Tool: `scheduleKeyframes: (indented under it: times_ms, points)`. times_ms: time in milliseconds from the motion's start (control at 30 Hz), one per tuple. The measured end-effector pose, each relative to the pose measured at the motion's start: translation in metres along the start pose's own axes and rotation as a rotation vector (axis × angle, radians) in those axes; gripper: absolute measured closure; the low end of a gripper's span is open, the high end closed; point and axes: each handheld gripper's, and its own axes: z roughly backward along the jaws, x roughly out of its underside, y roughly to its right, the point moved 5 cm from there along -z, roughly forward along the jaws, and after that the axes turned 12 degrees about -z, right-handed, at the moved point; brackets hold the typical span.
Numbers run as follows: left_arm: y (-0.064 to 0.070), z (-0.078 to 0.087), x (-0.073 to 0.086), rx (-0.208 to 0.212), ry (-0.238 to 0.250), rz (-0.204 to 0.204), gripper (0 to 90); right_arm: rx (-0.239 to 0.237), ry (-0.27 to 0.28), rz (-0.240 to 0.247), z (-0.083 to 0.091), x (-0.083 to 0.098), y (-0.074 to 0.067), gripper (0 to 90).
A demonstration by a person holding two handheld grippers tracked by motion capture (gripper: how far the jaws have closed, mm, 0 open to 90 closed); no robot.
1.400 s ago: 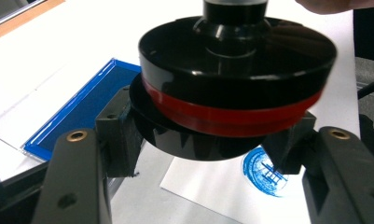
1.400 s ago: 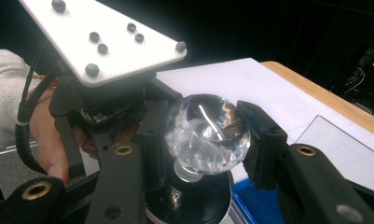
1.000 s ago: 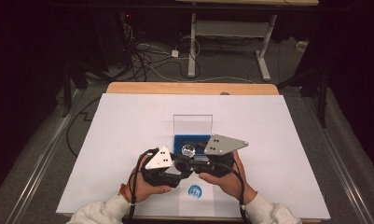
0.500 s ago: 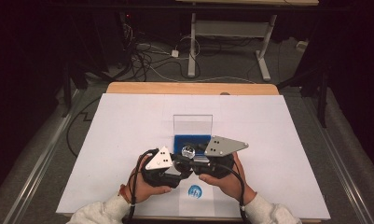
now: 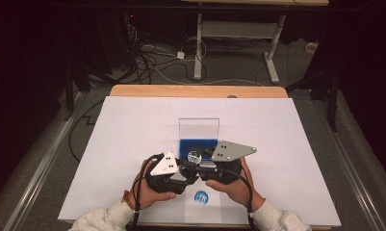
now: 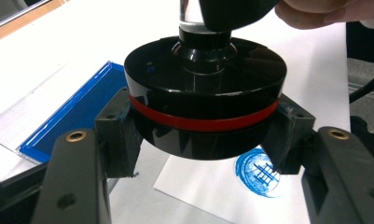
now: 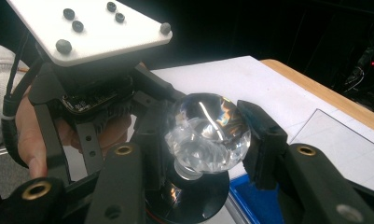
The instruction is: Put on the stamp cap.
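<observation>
Nearest the person, a printed blue seal (image 5: 200, 197) sits on a paper slip at the counter's (image 5: 133, 125) front edge. Just above it the left tool (image 6: 203, 135) pinches the stamp's black red-banded base (image 6: 205, 102), while the right tool (image 7: 208, 140) clamps the crystal knob (image 7: 207, 133) on top, both hands close together. Beyond lies the blue ink pad (image 5: 199, 144) with its clear lid upright. The risk seems to be the smooth faceted knob slipping from the right tool's pads under any twist, or the inked face dropping and smudging the white sheet.
</observation>
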Motion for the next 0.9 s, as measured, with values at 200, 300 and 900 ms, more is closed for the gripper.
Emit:
scheduleKeyframes:
  times_ms: [200, 300, 900]
  points:
    - [0.001, 0.0, 0.0, 0.003, -0.01, -0.005, 37.2, 0.0, -0.003, 0.007, 0.0, 0.001, 0.0, 57.4]
    - [0.002, -0.001, 0.001, 0.006, -0.014, -0.002, 37.2, 0.0, -0.008, 0.009, 0.0, 0.002, -0.001, 57.4]
    - [0.004, -0.004, 0.004, 0.004, -0.07, -0.009, 37.2, 0.005, -0.027, 0.025, -0.001, 0.011, -0.001, 57.5]
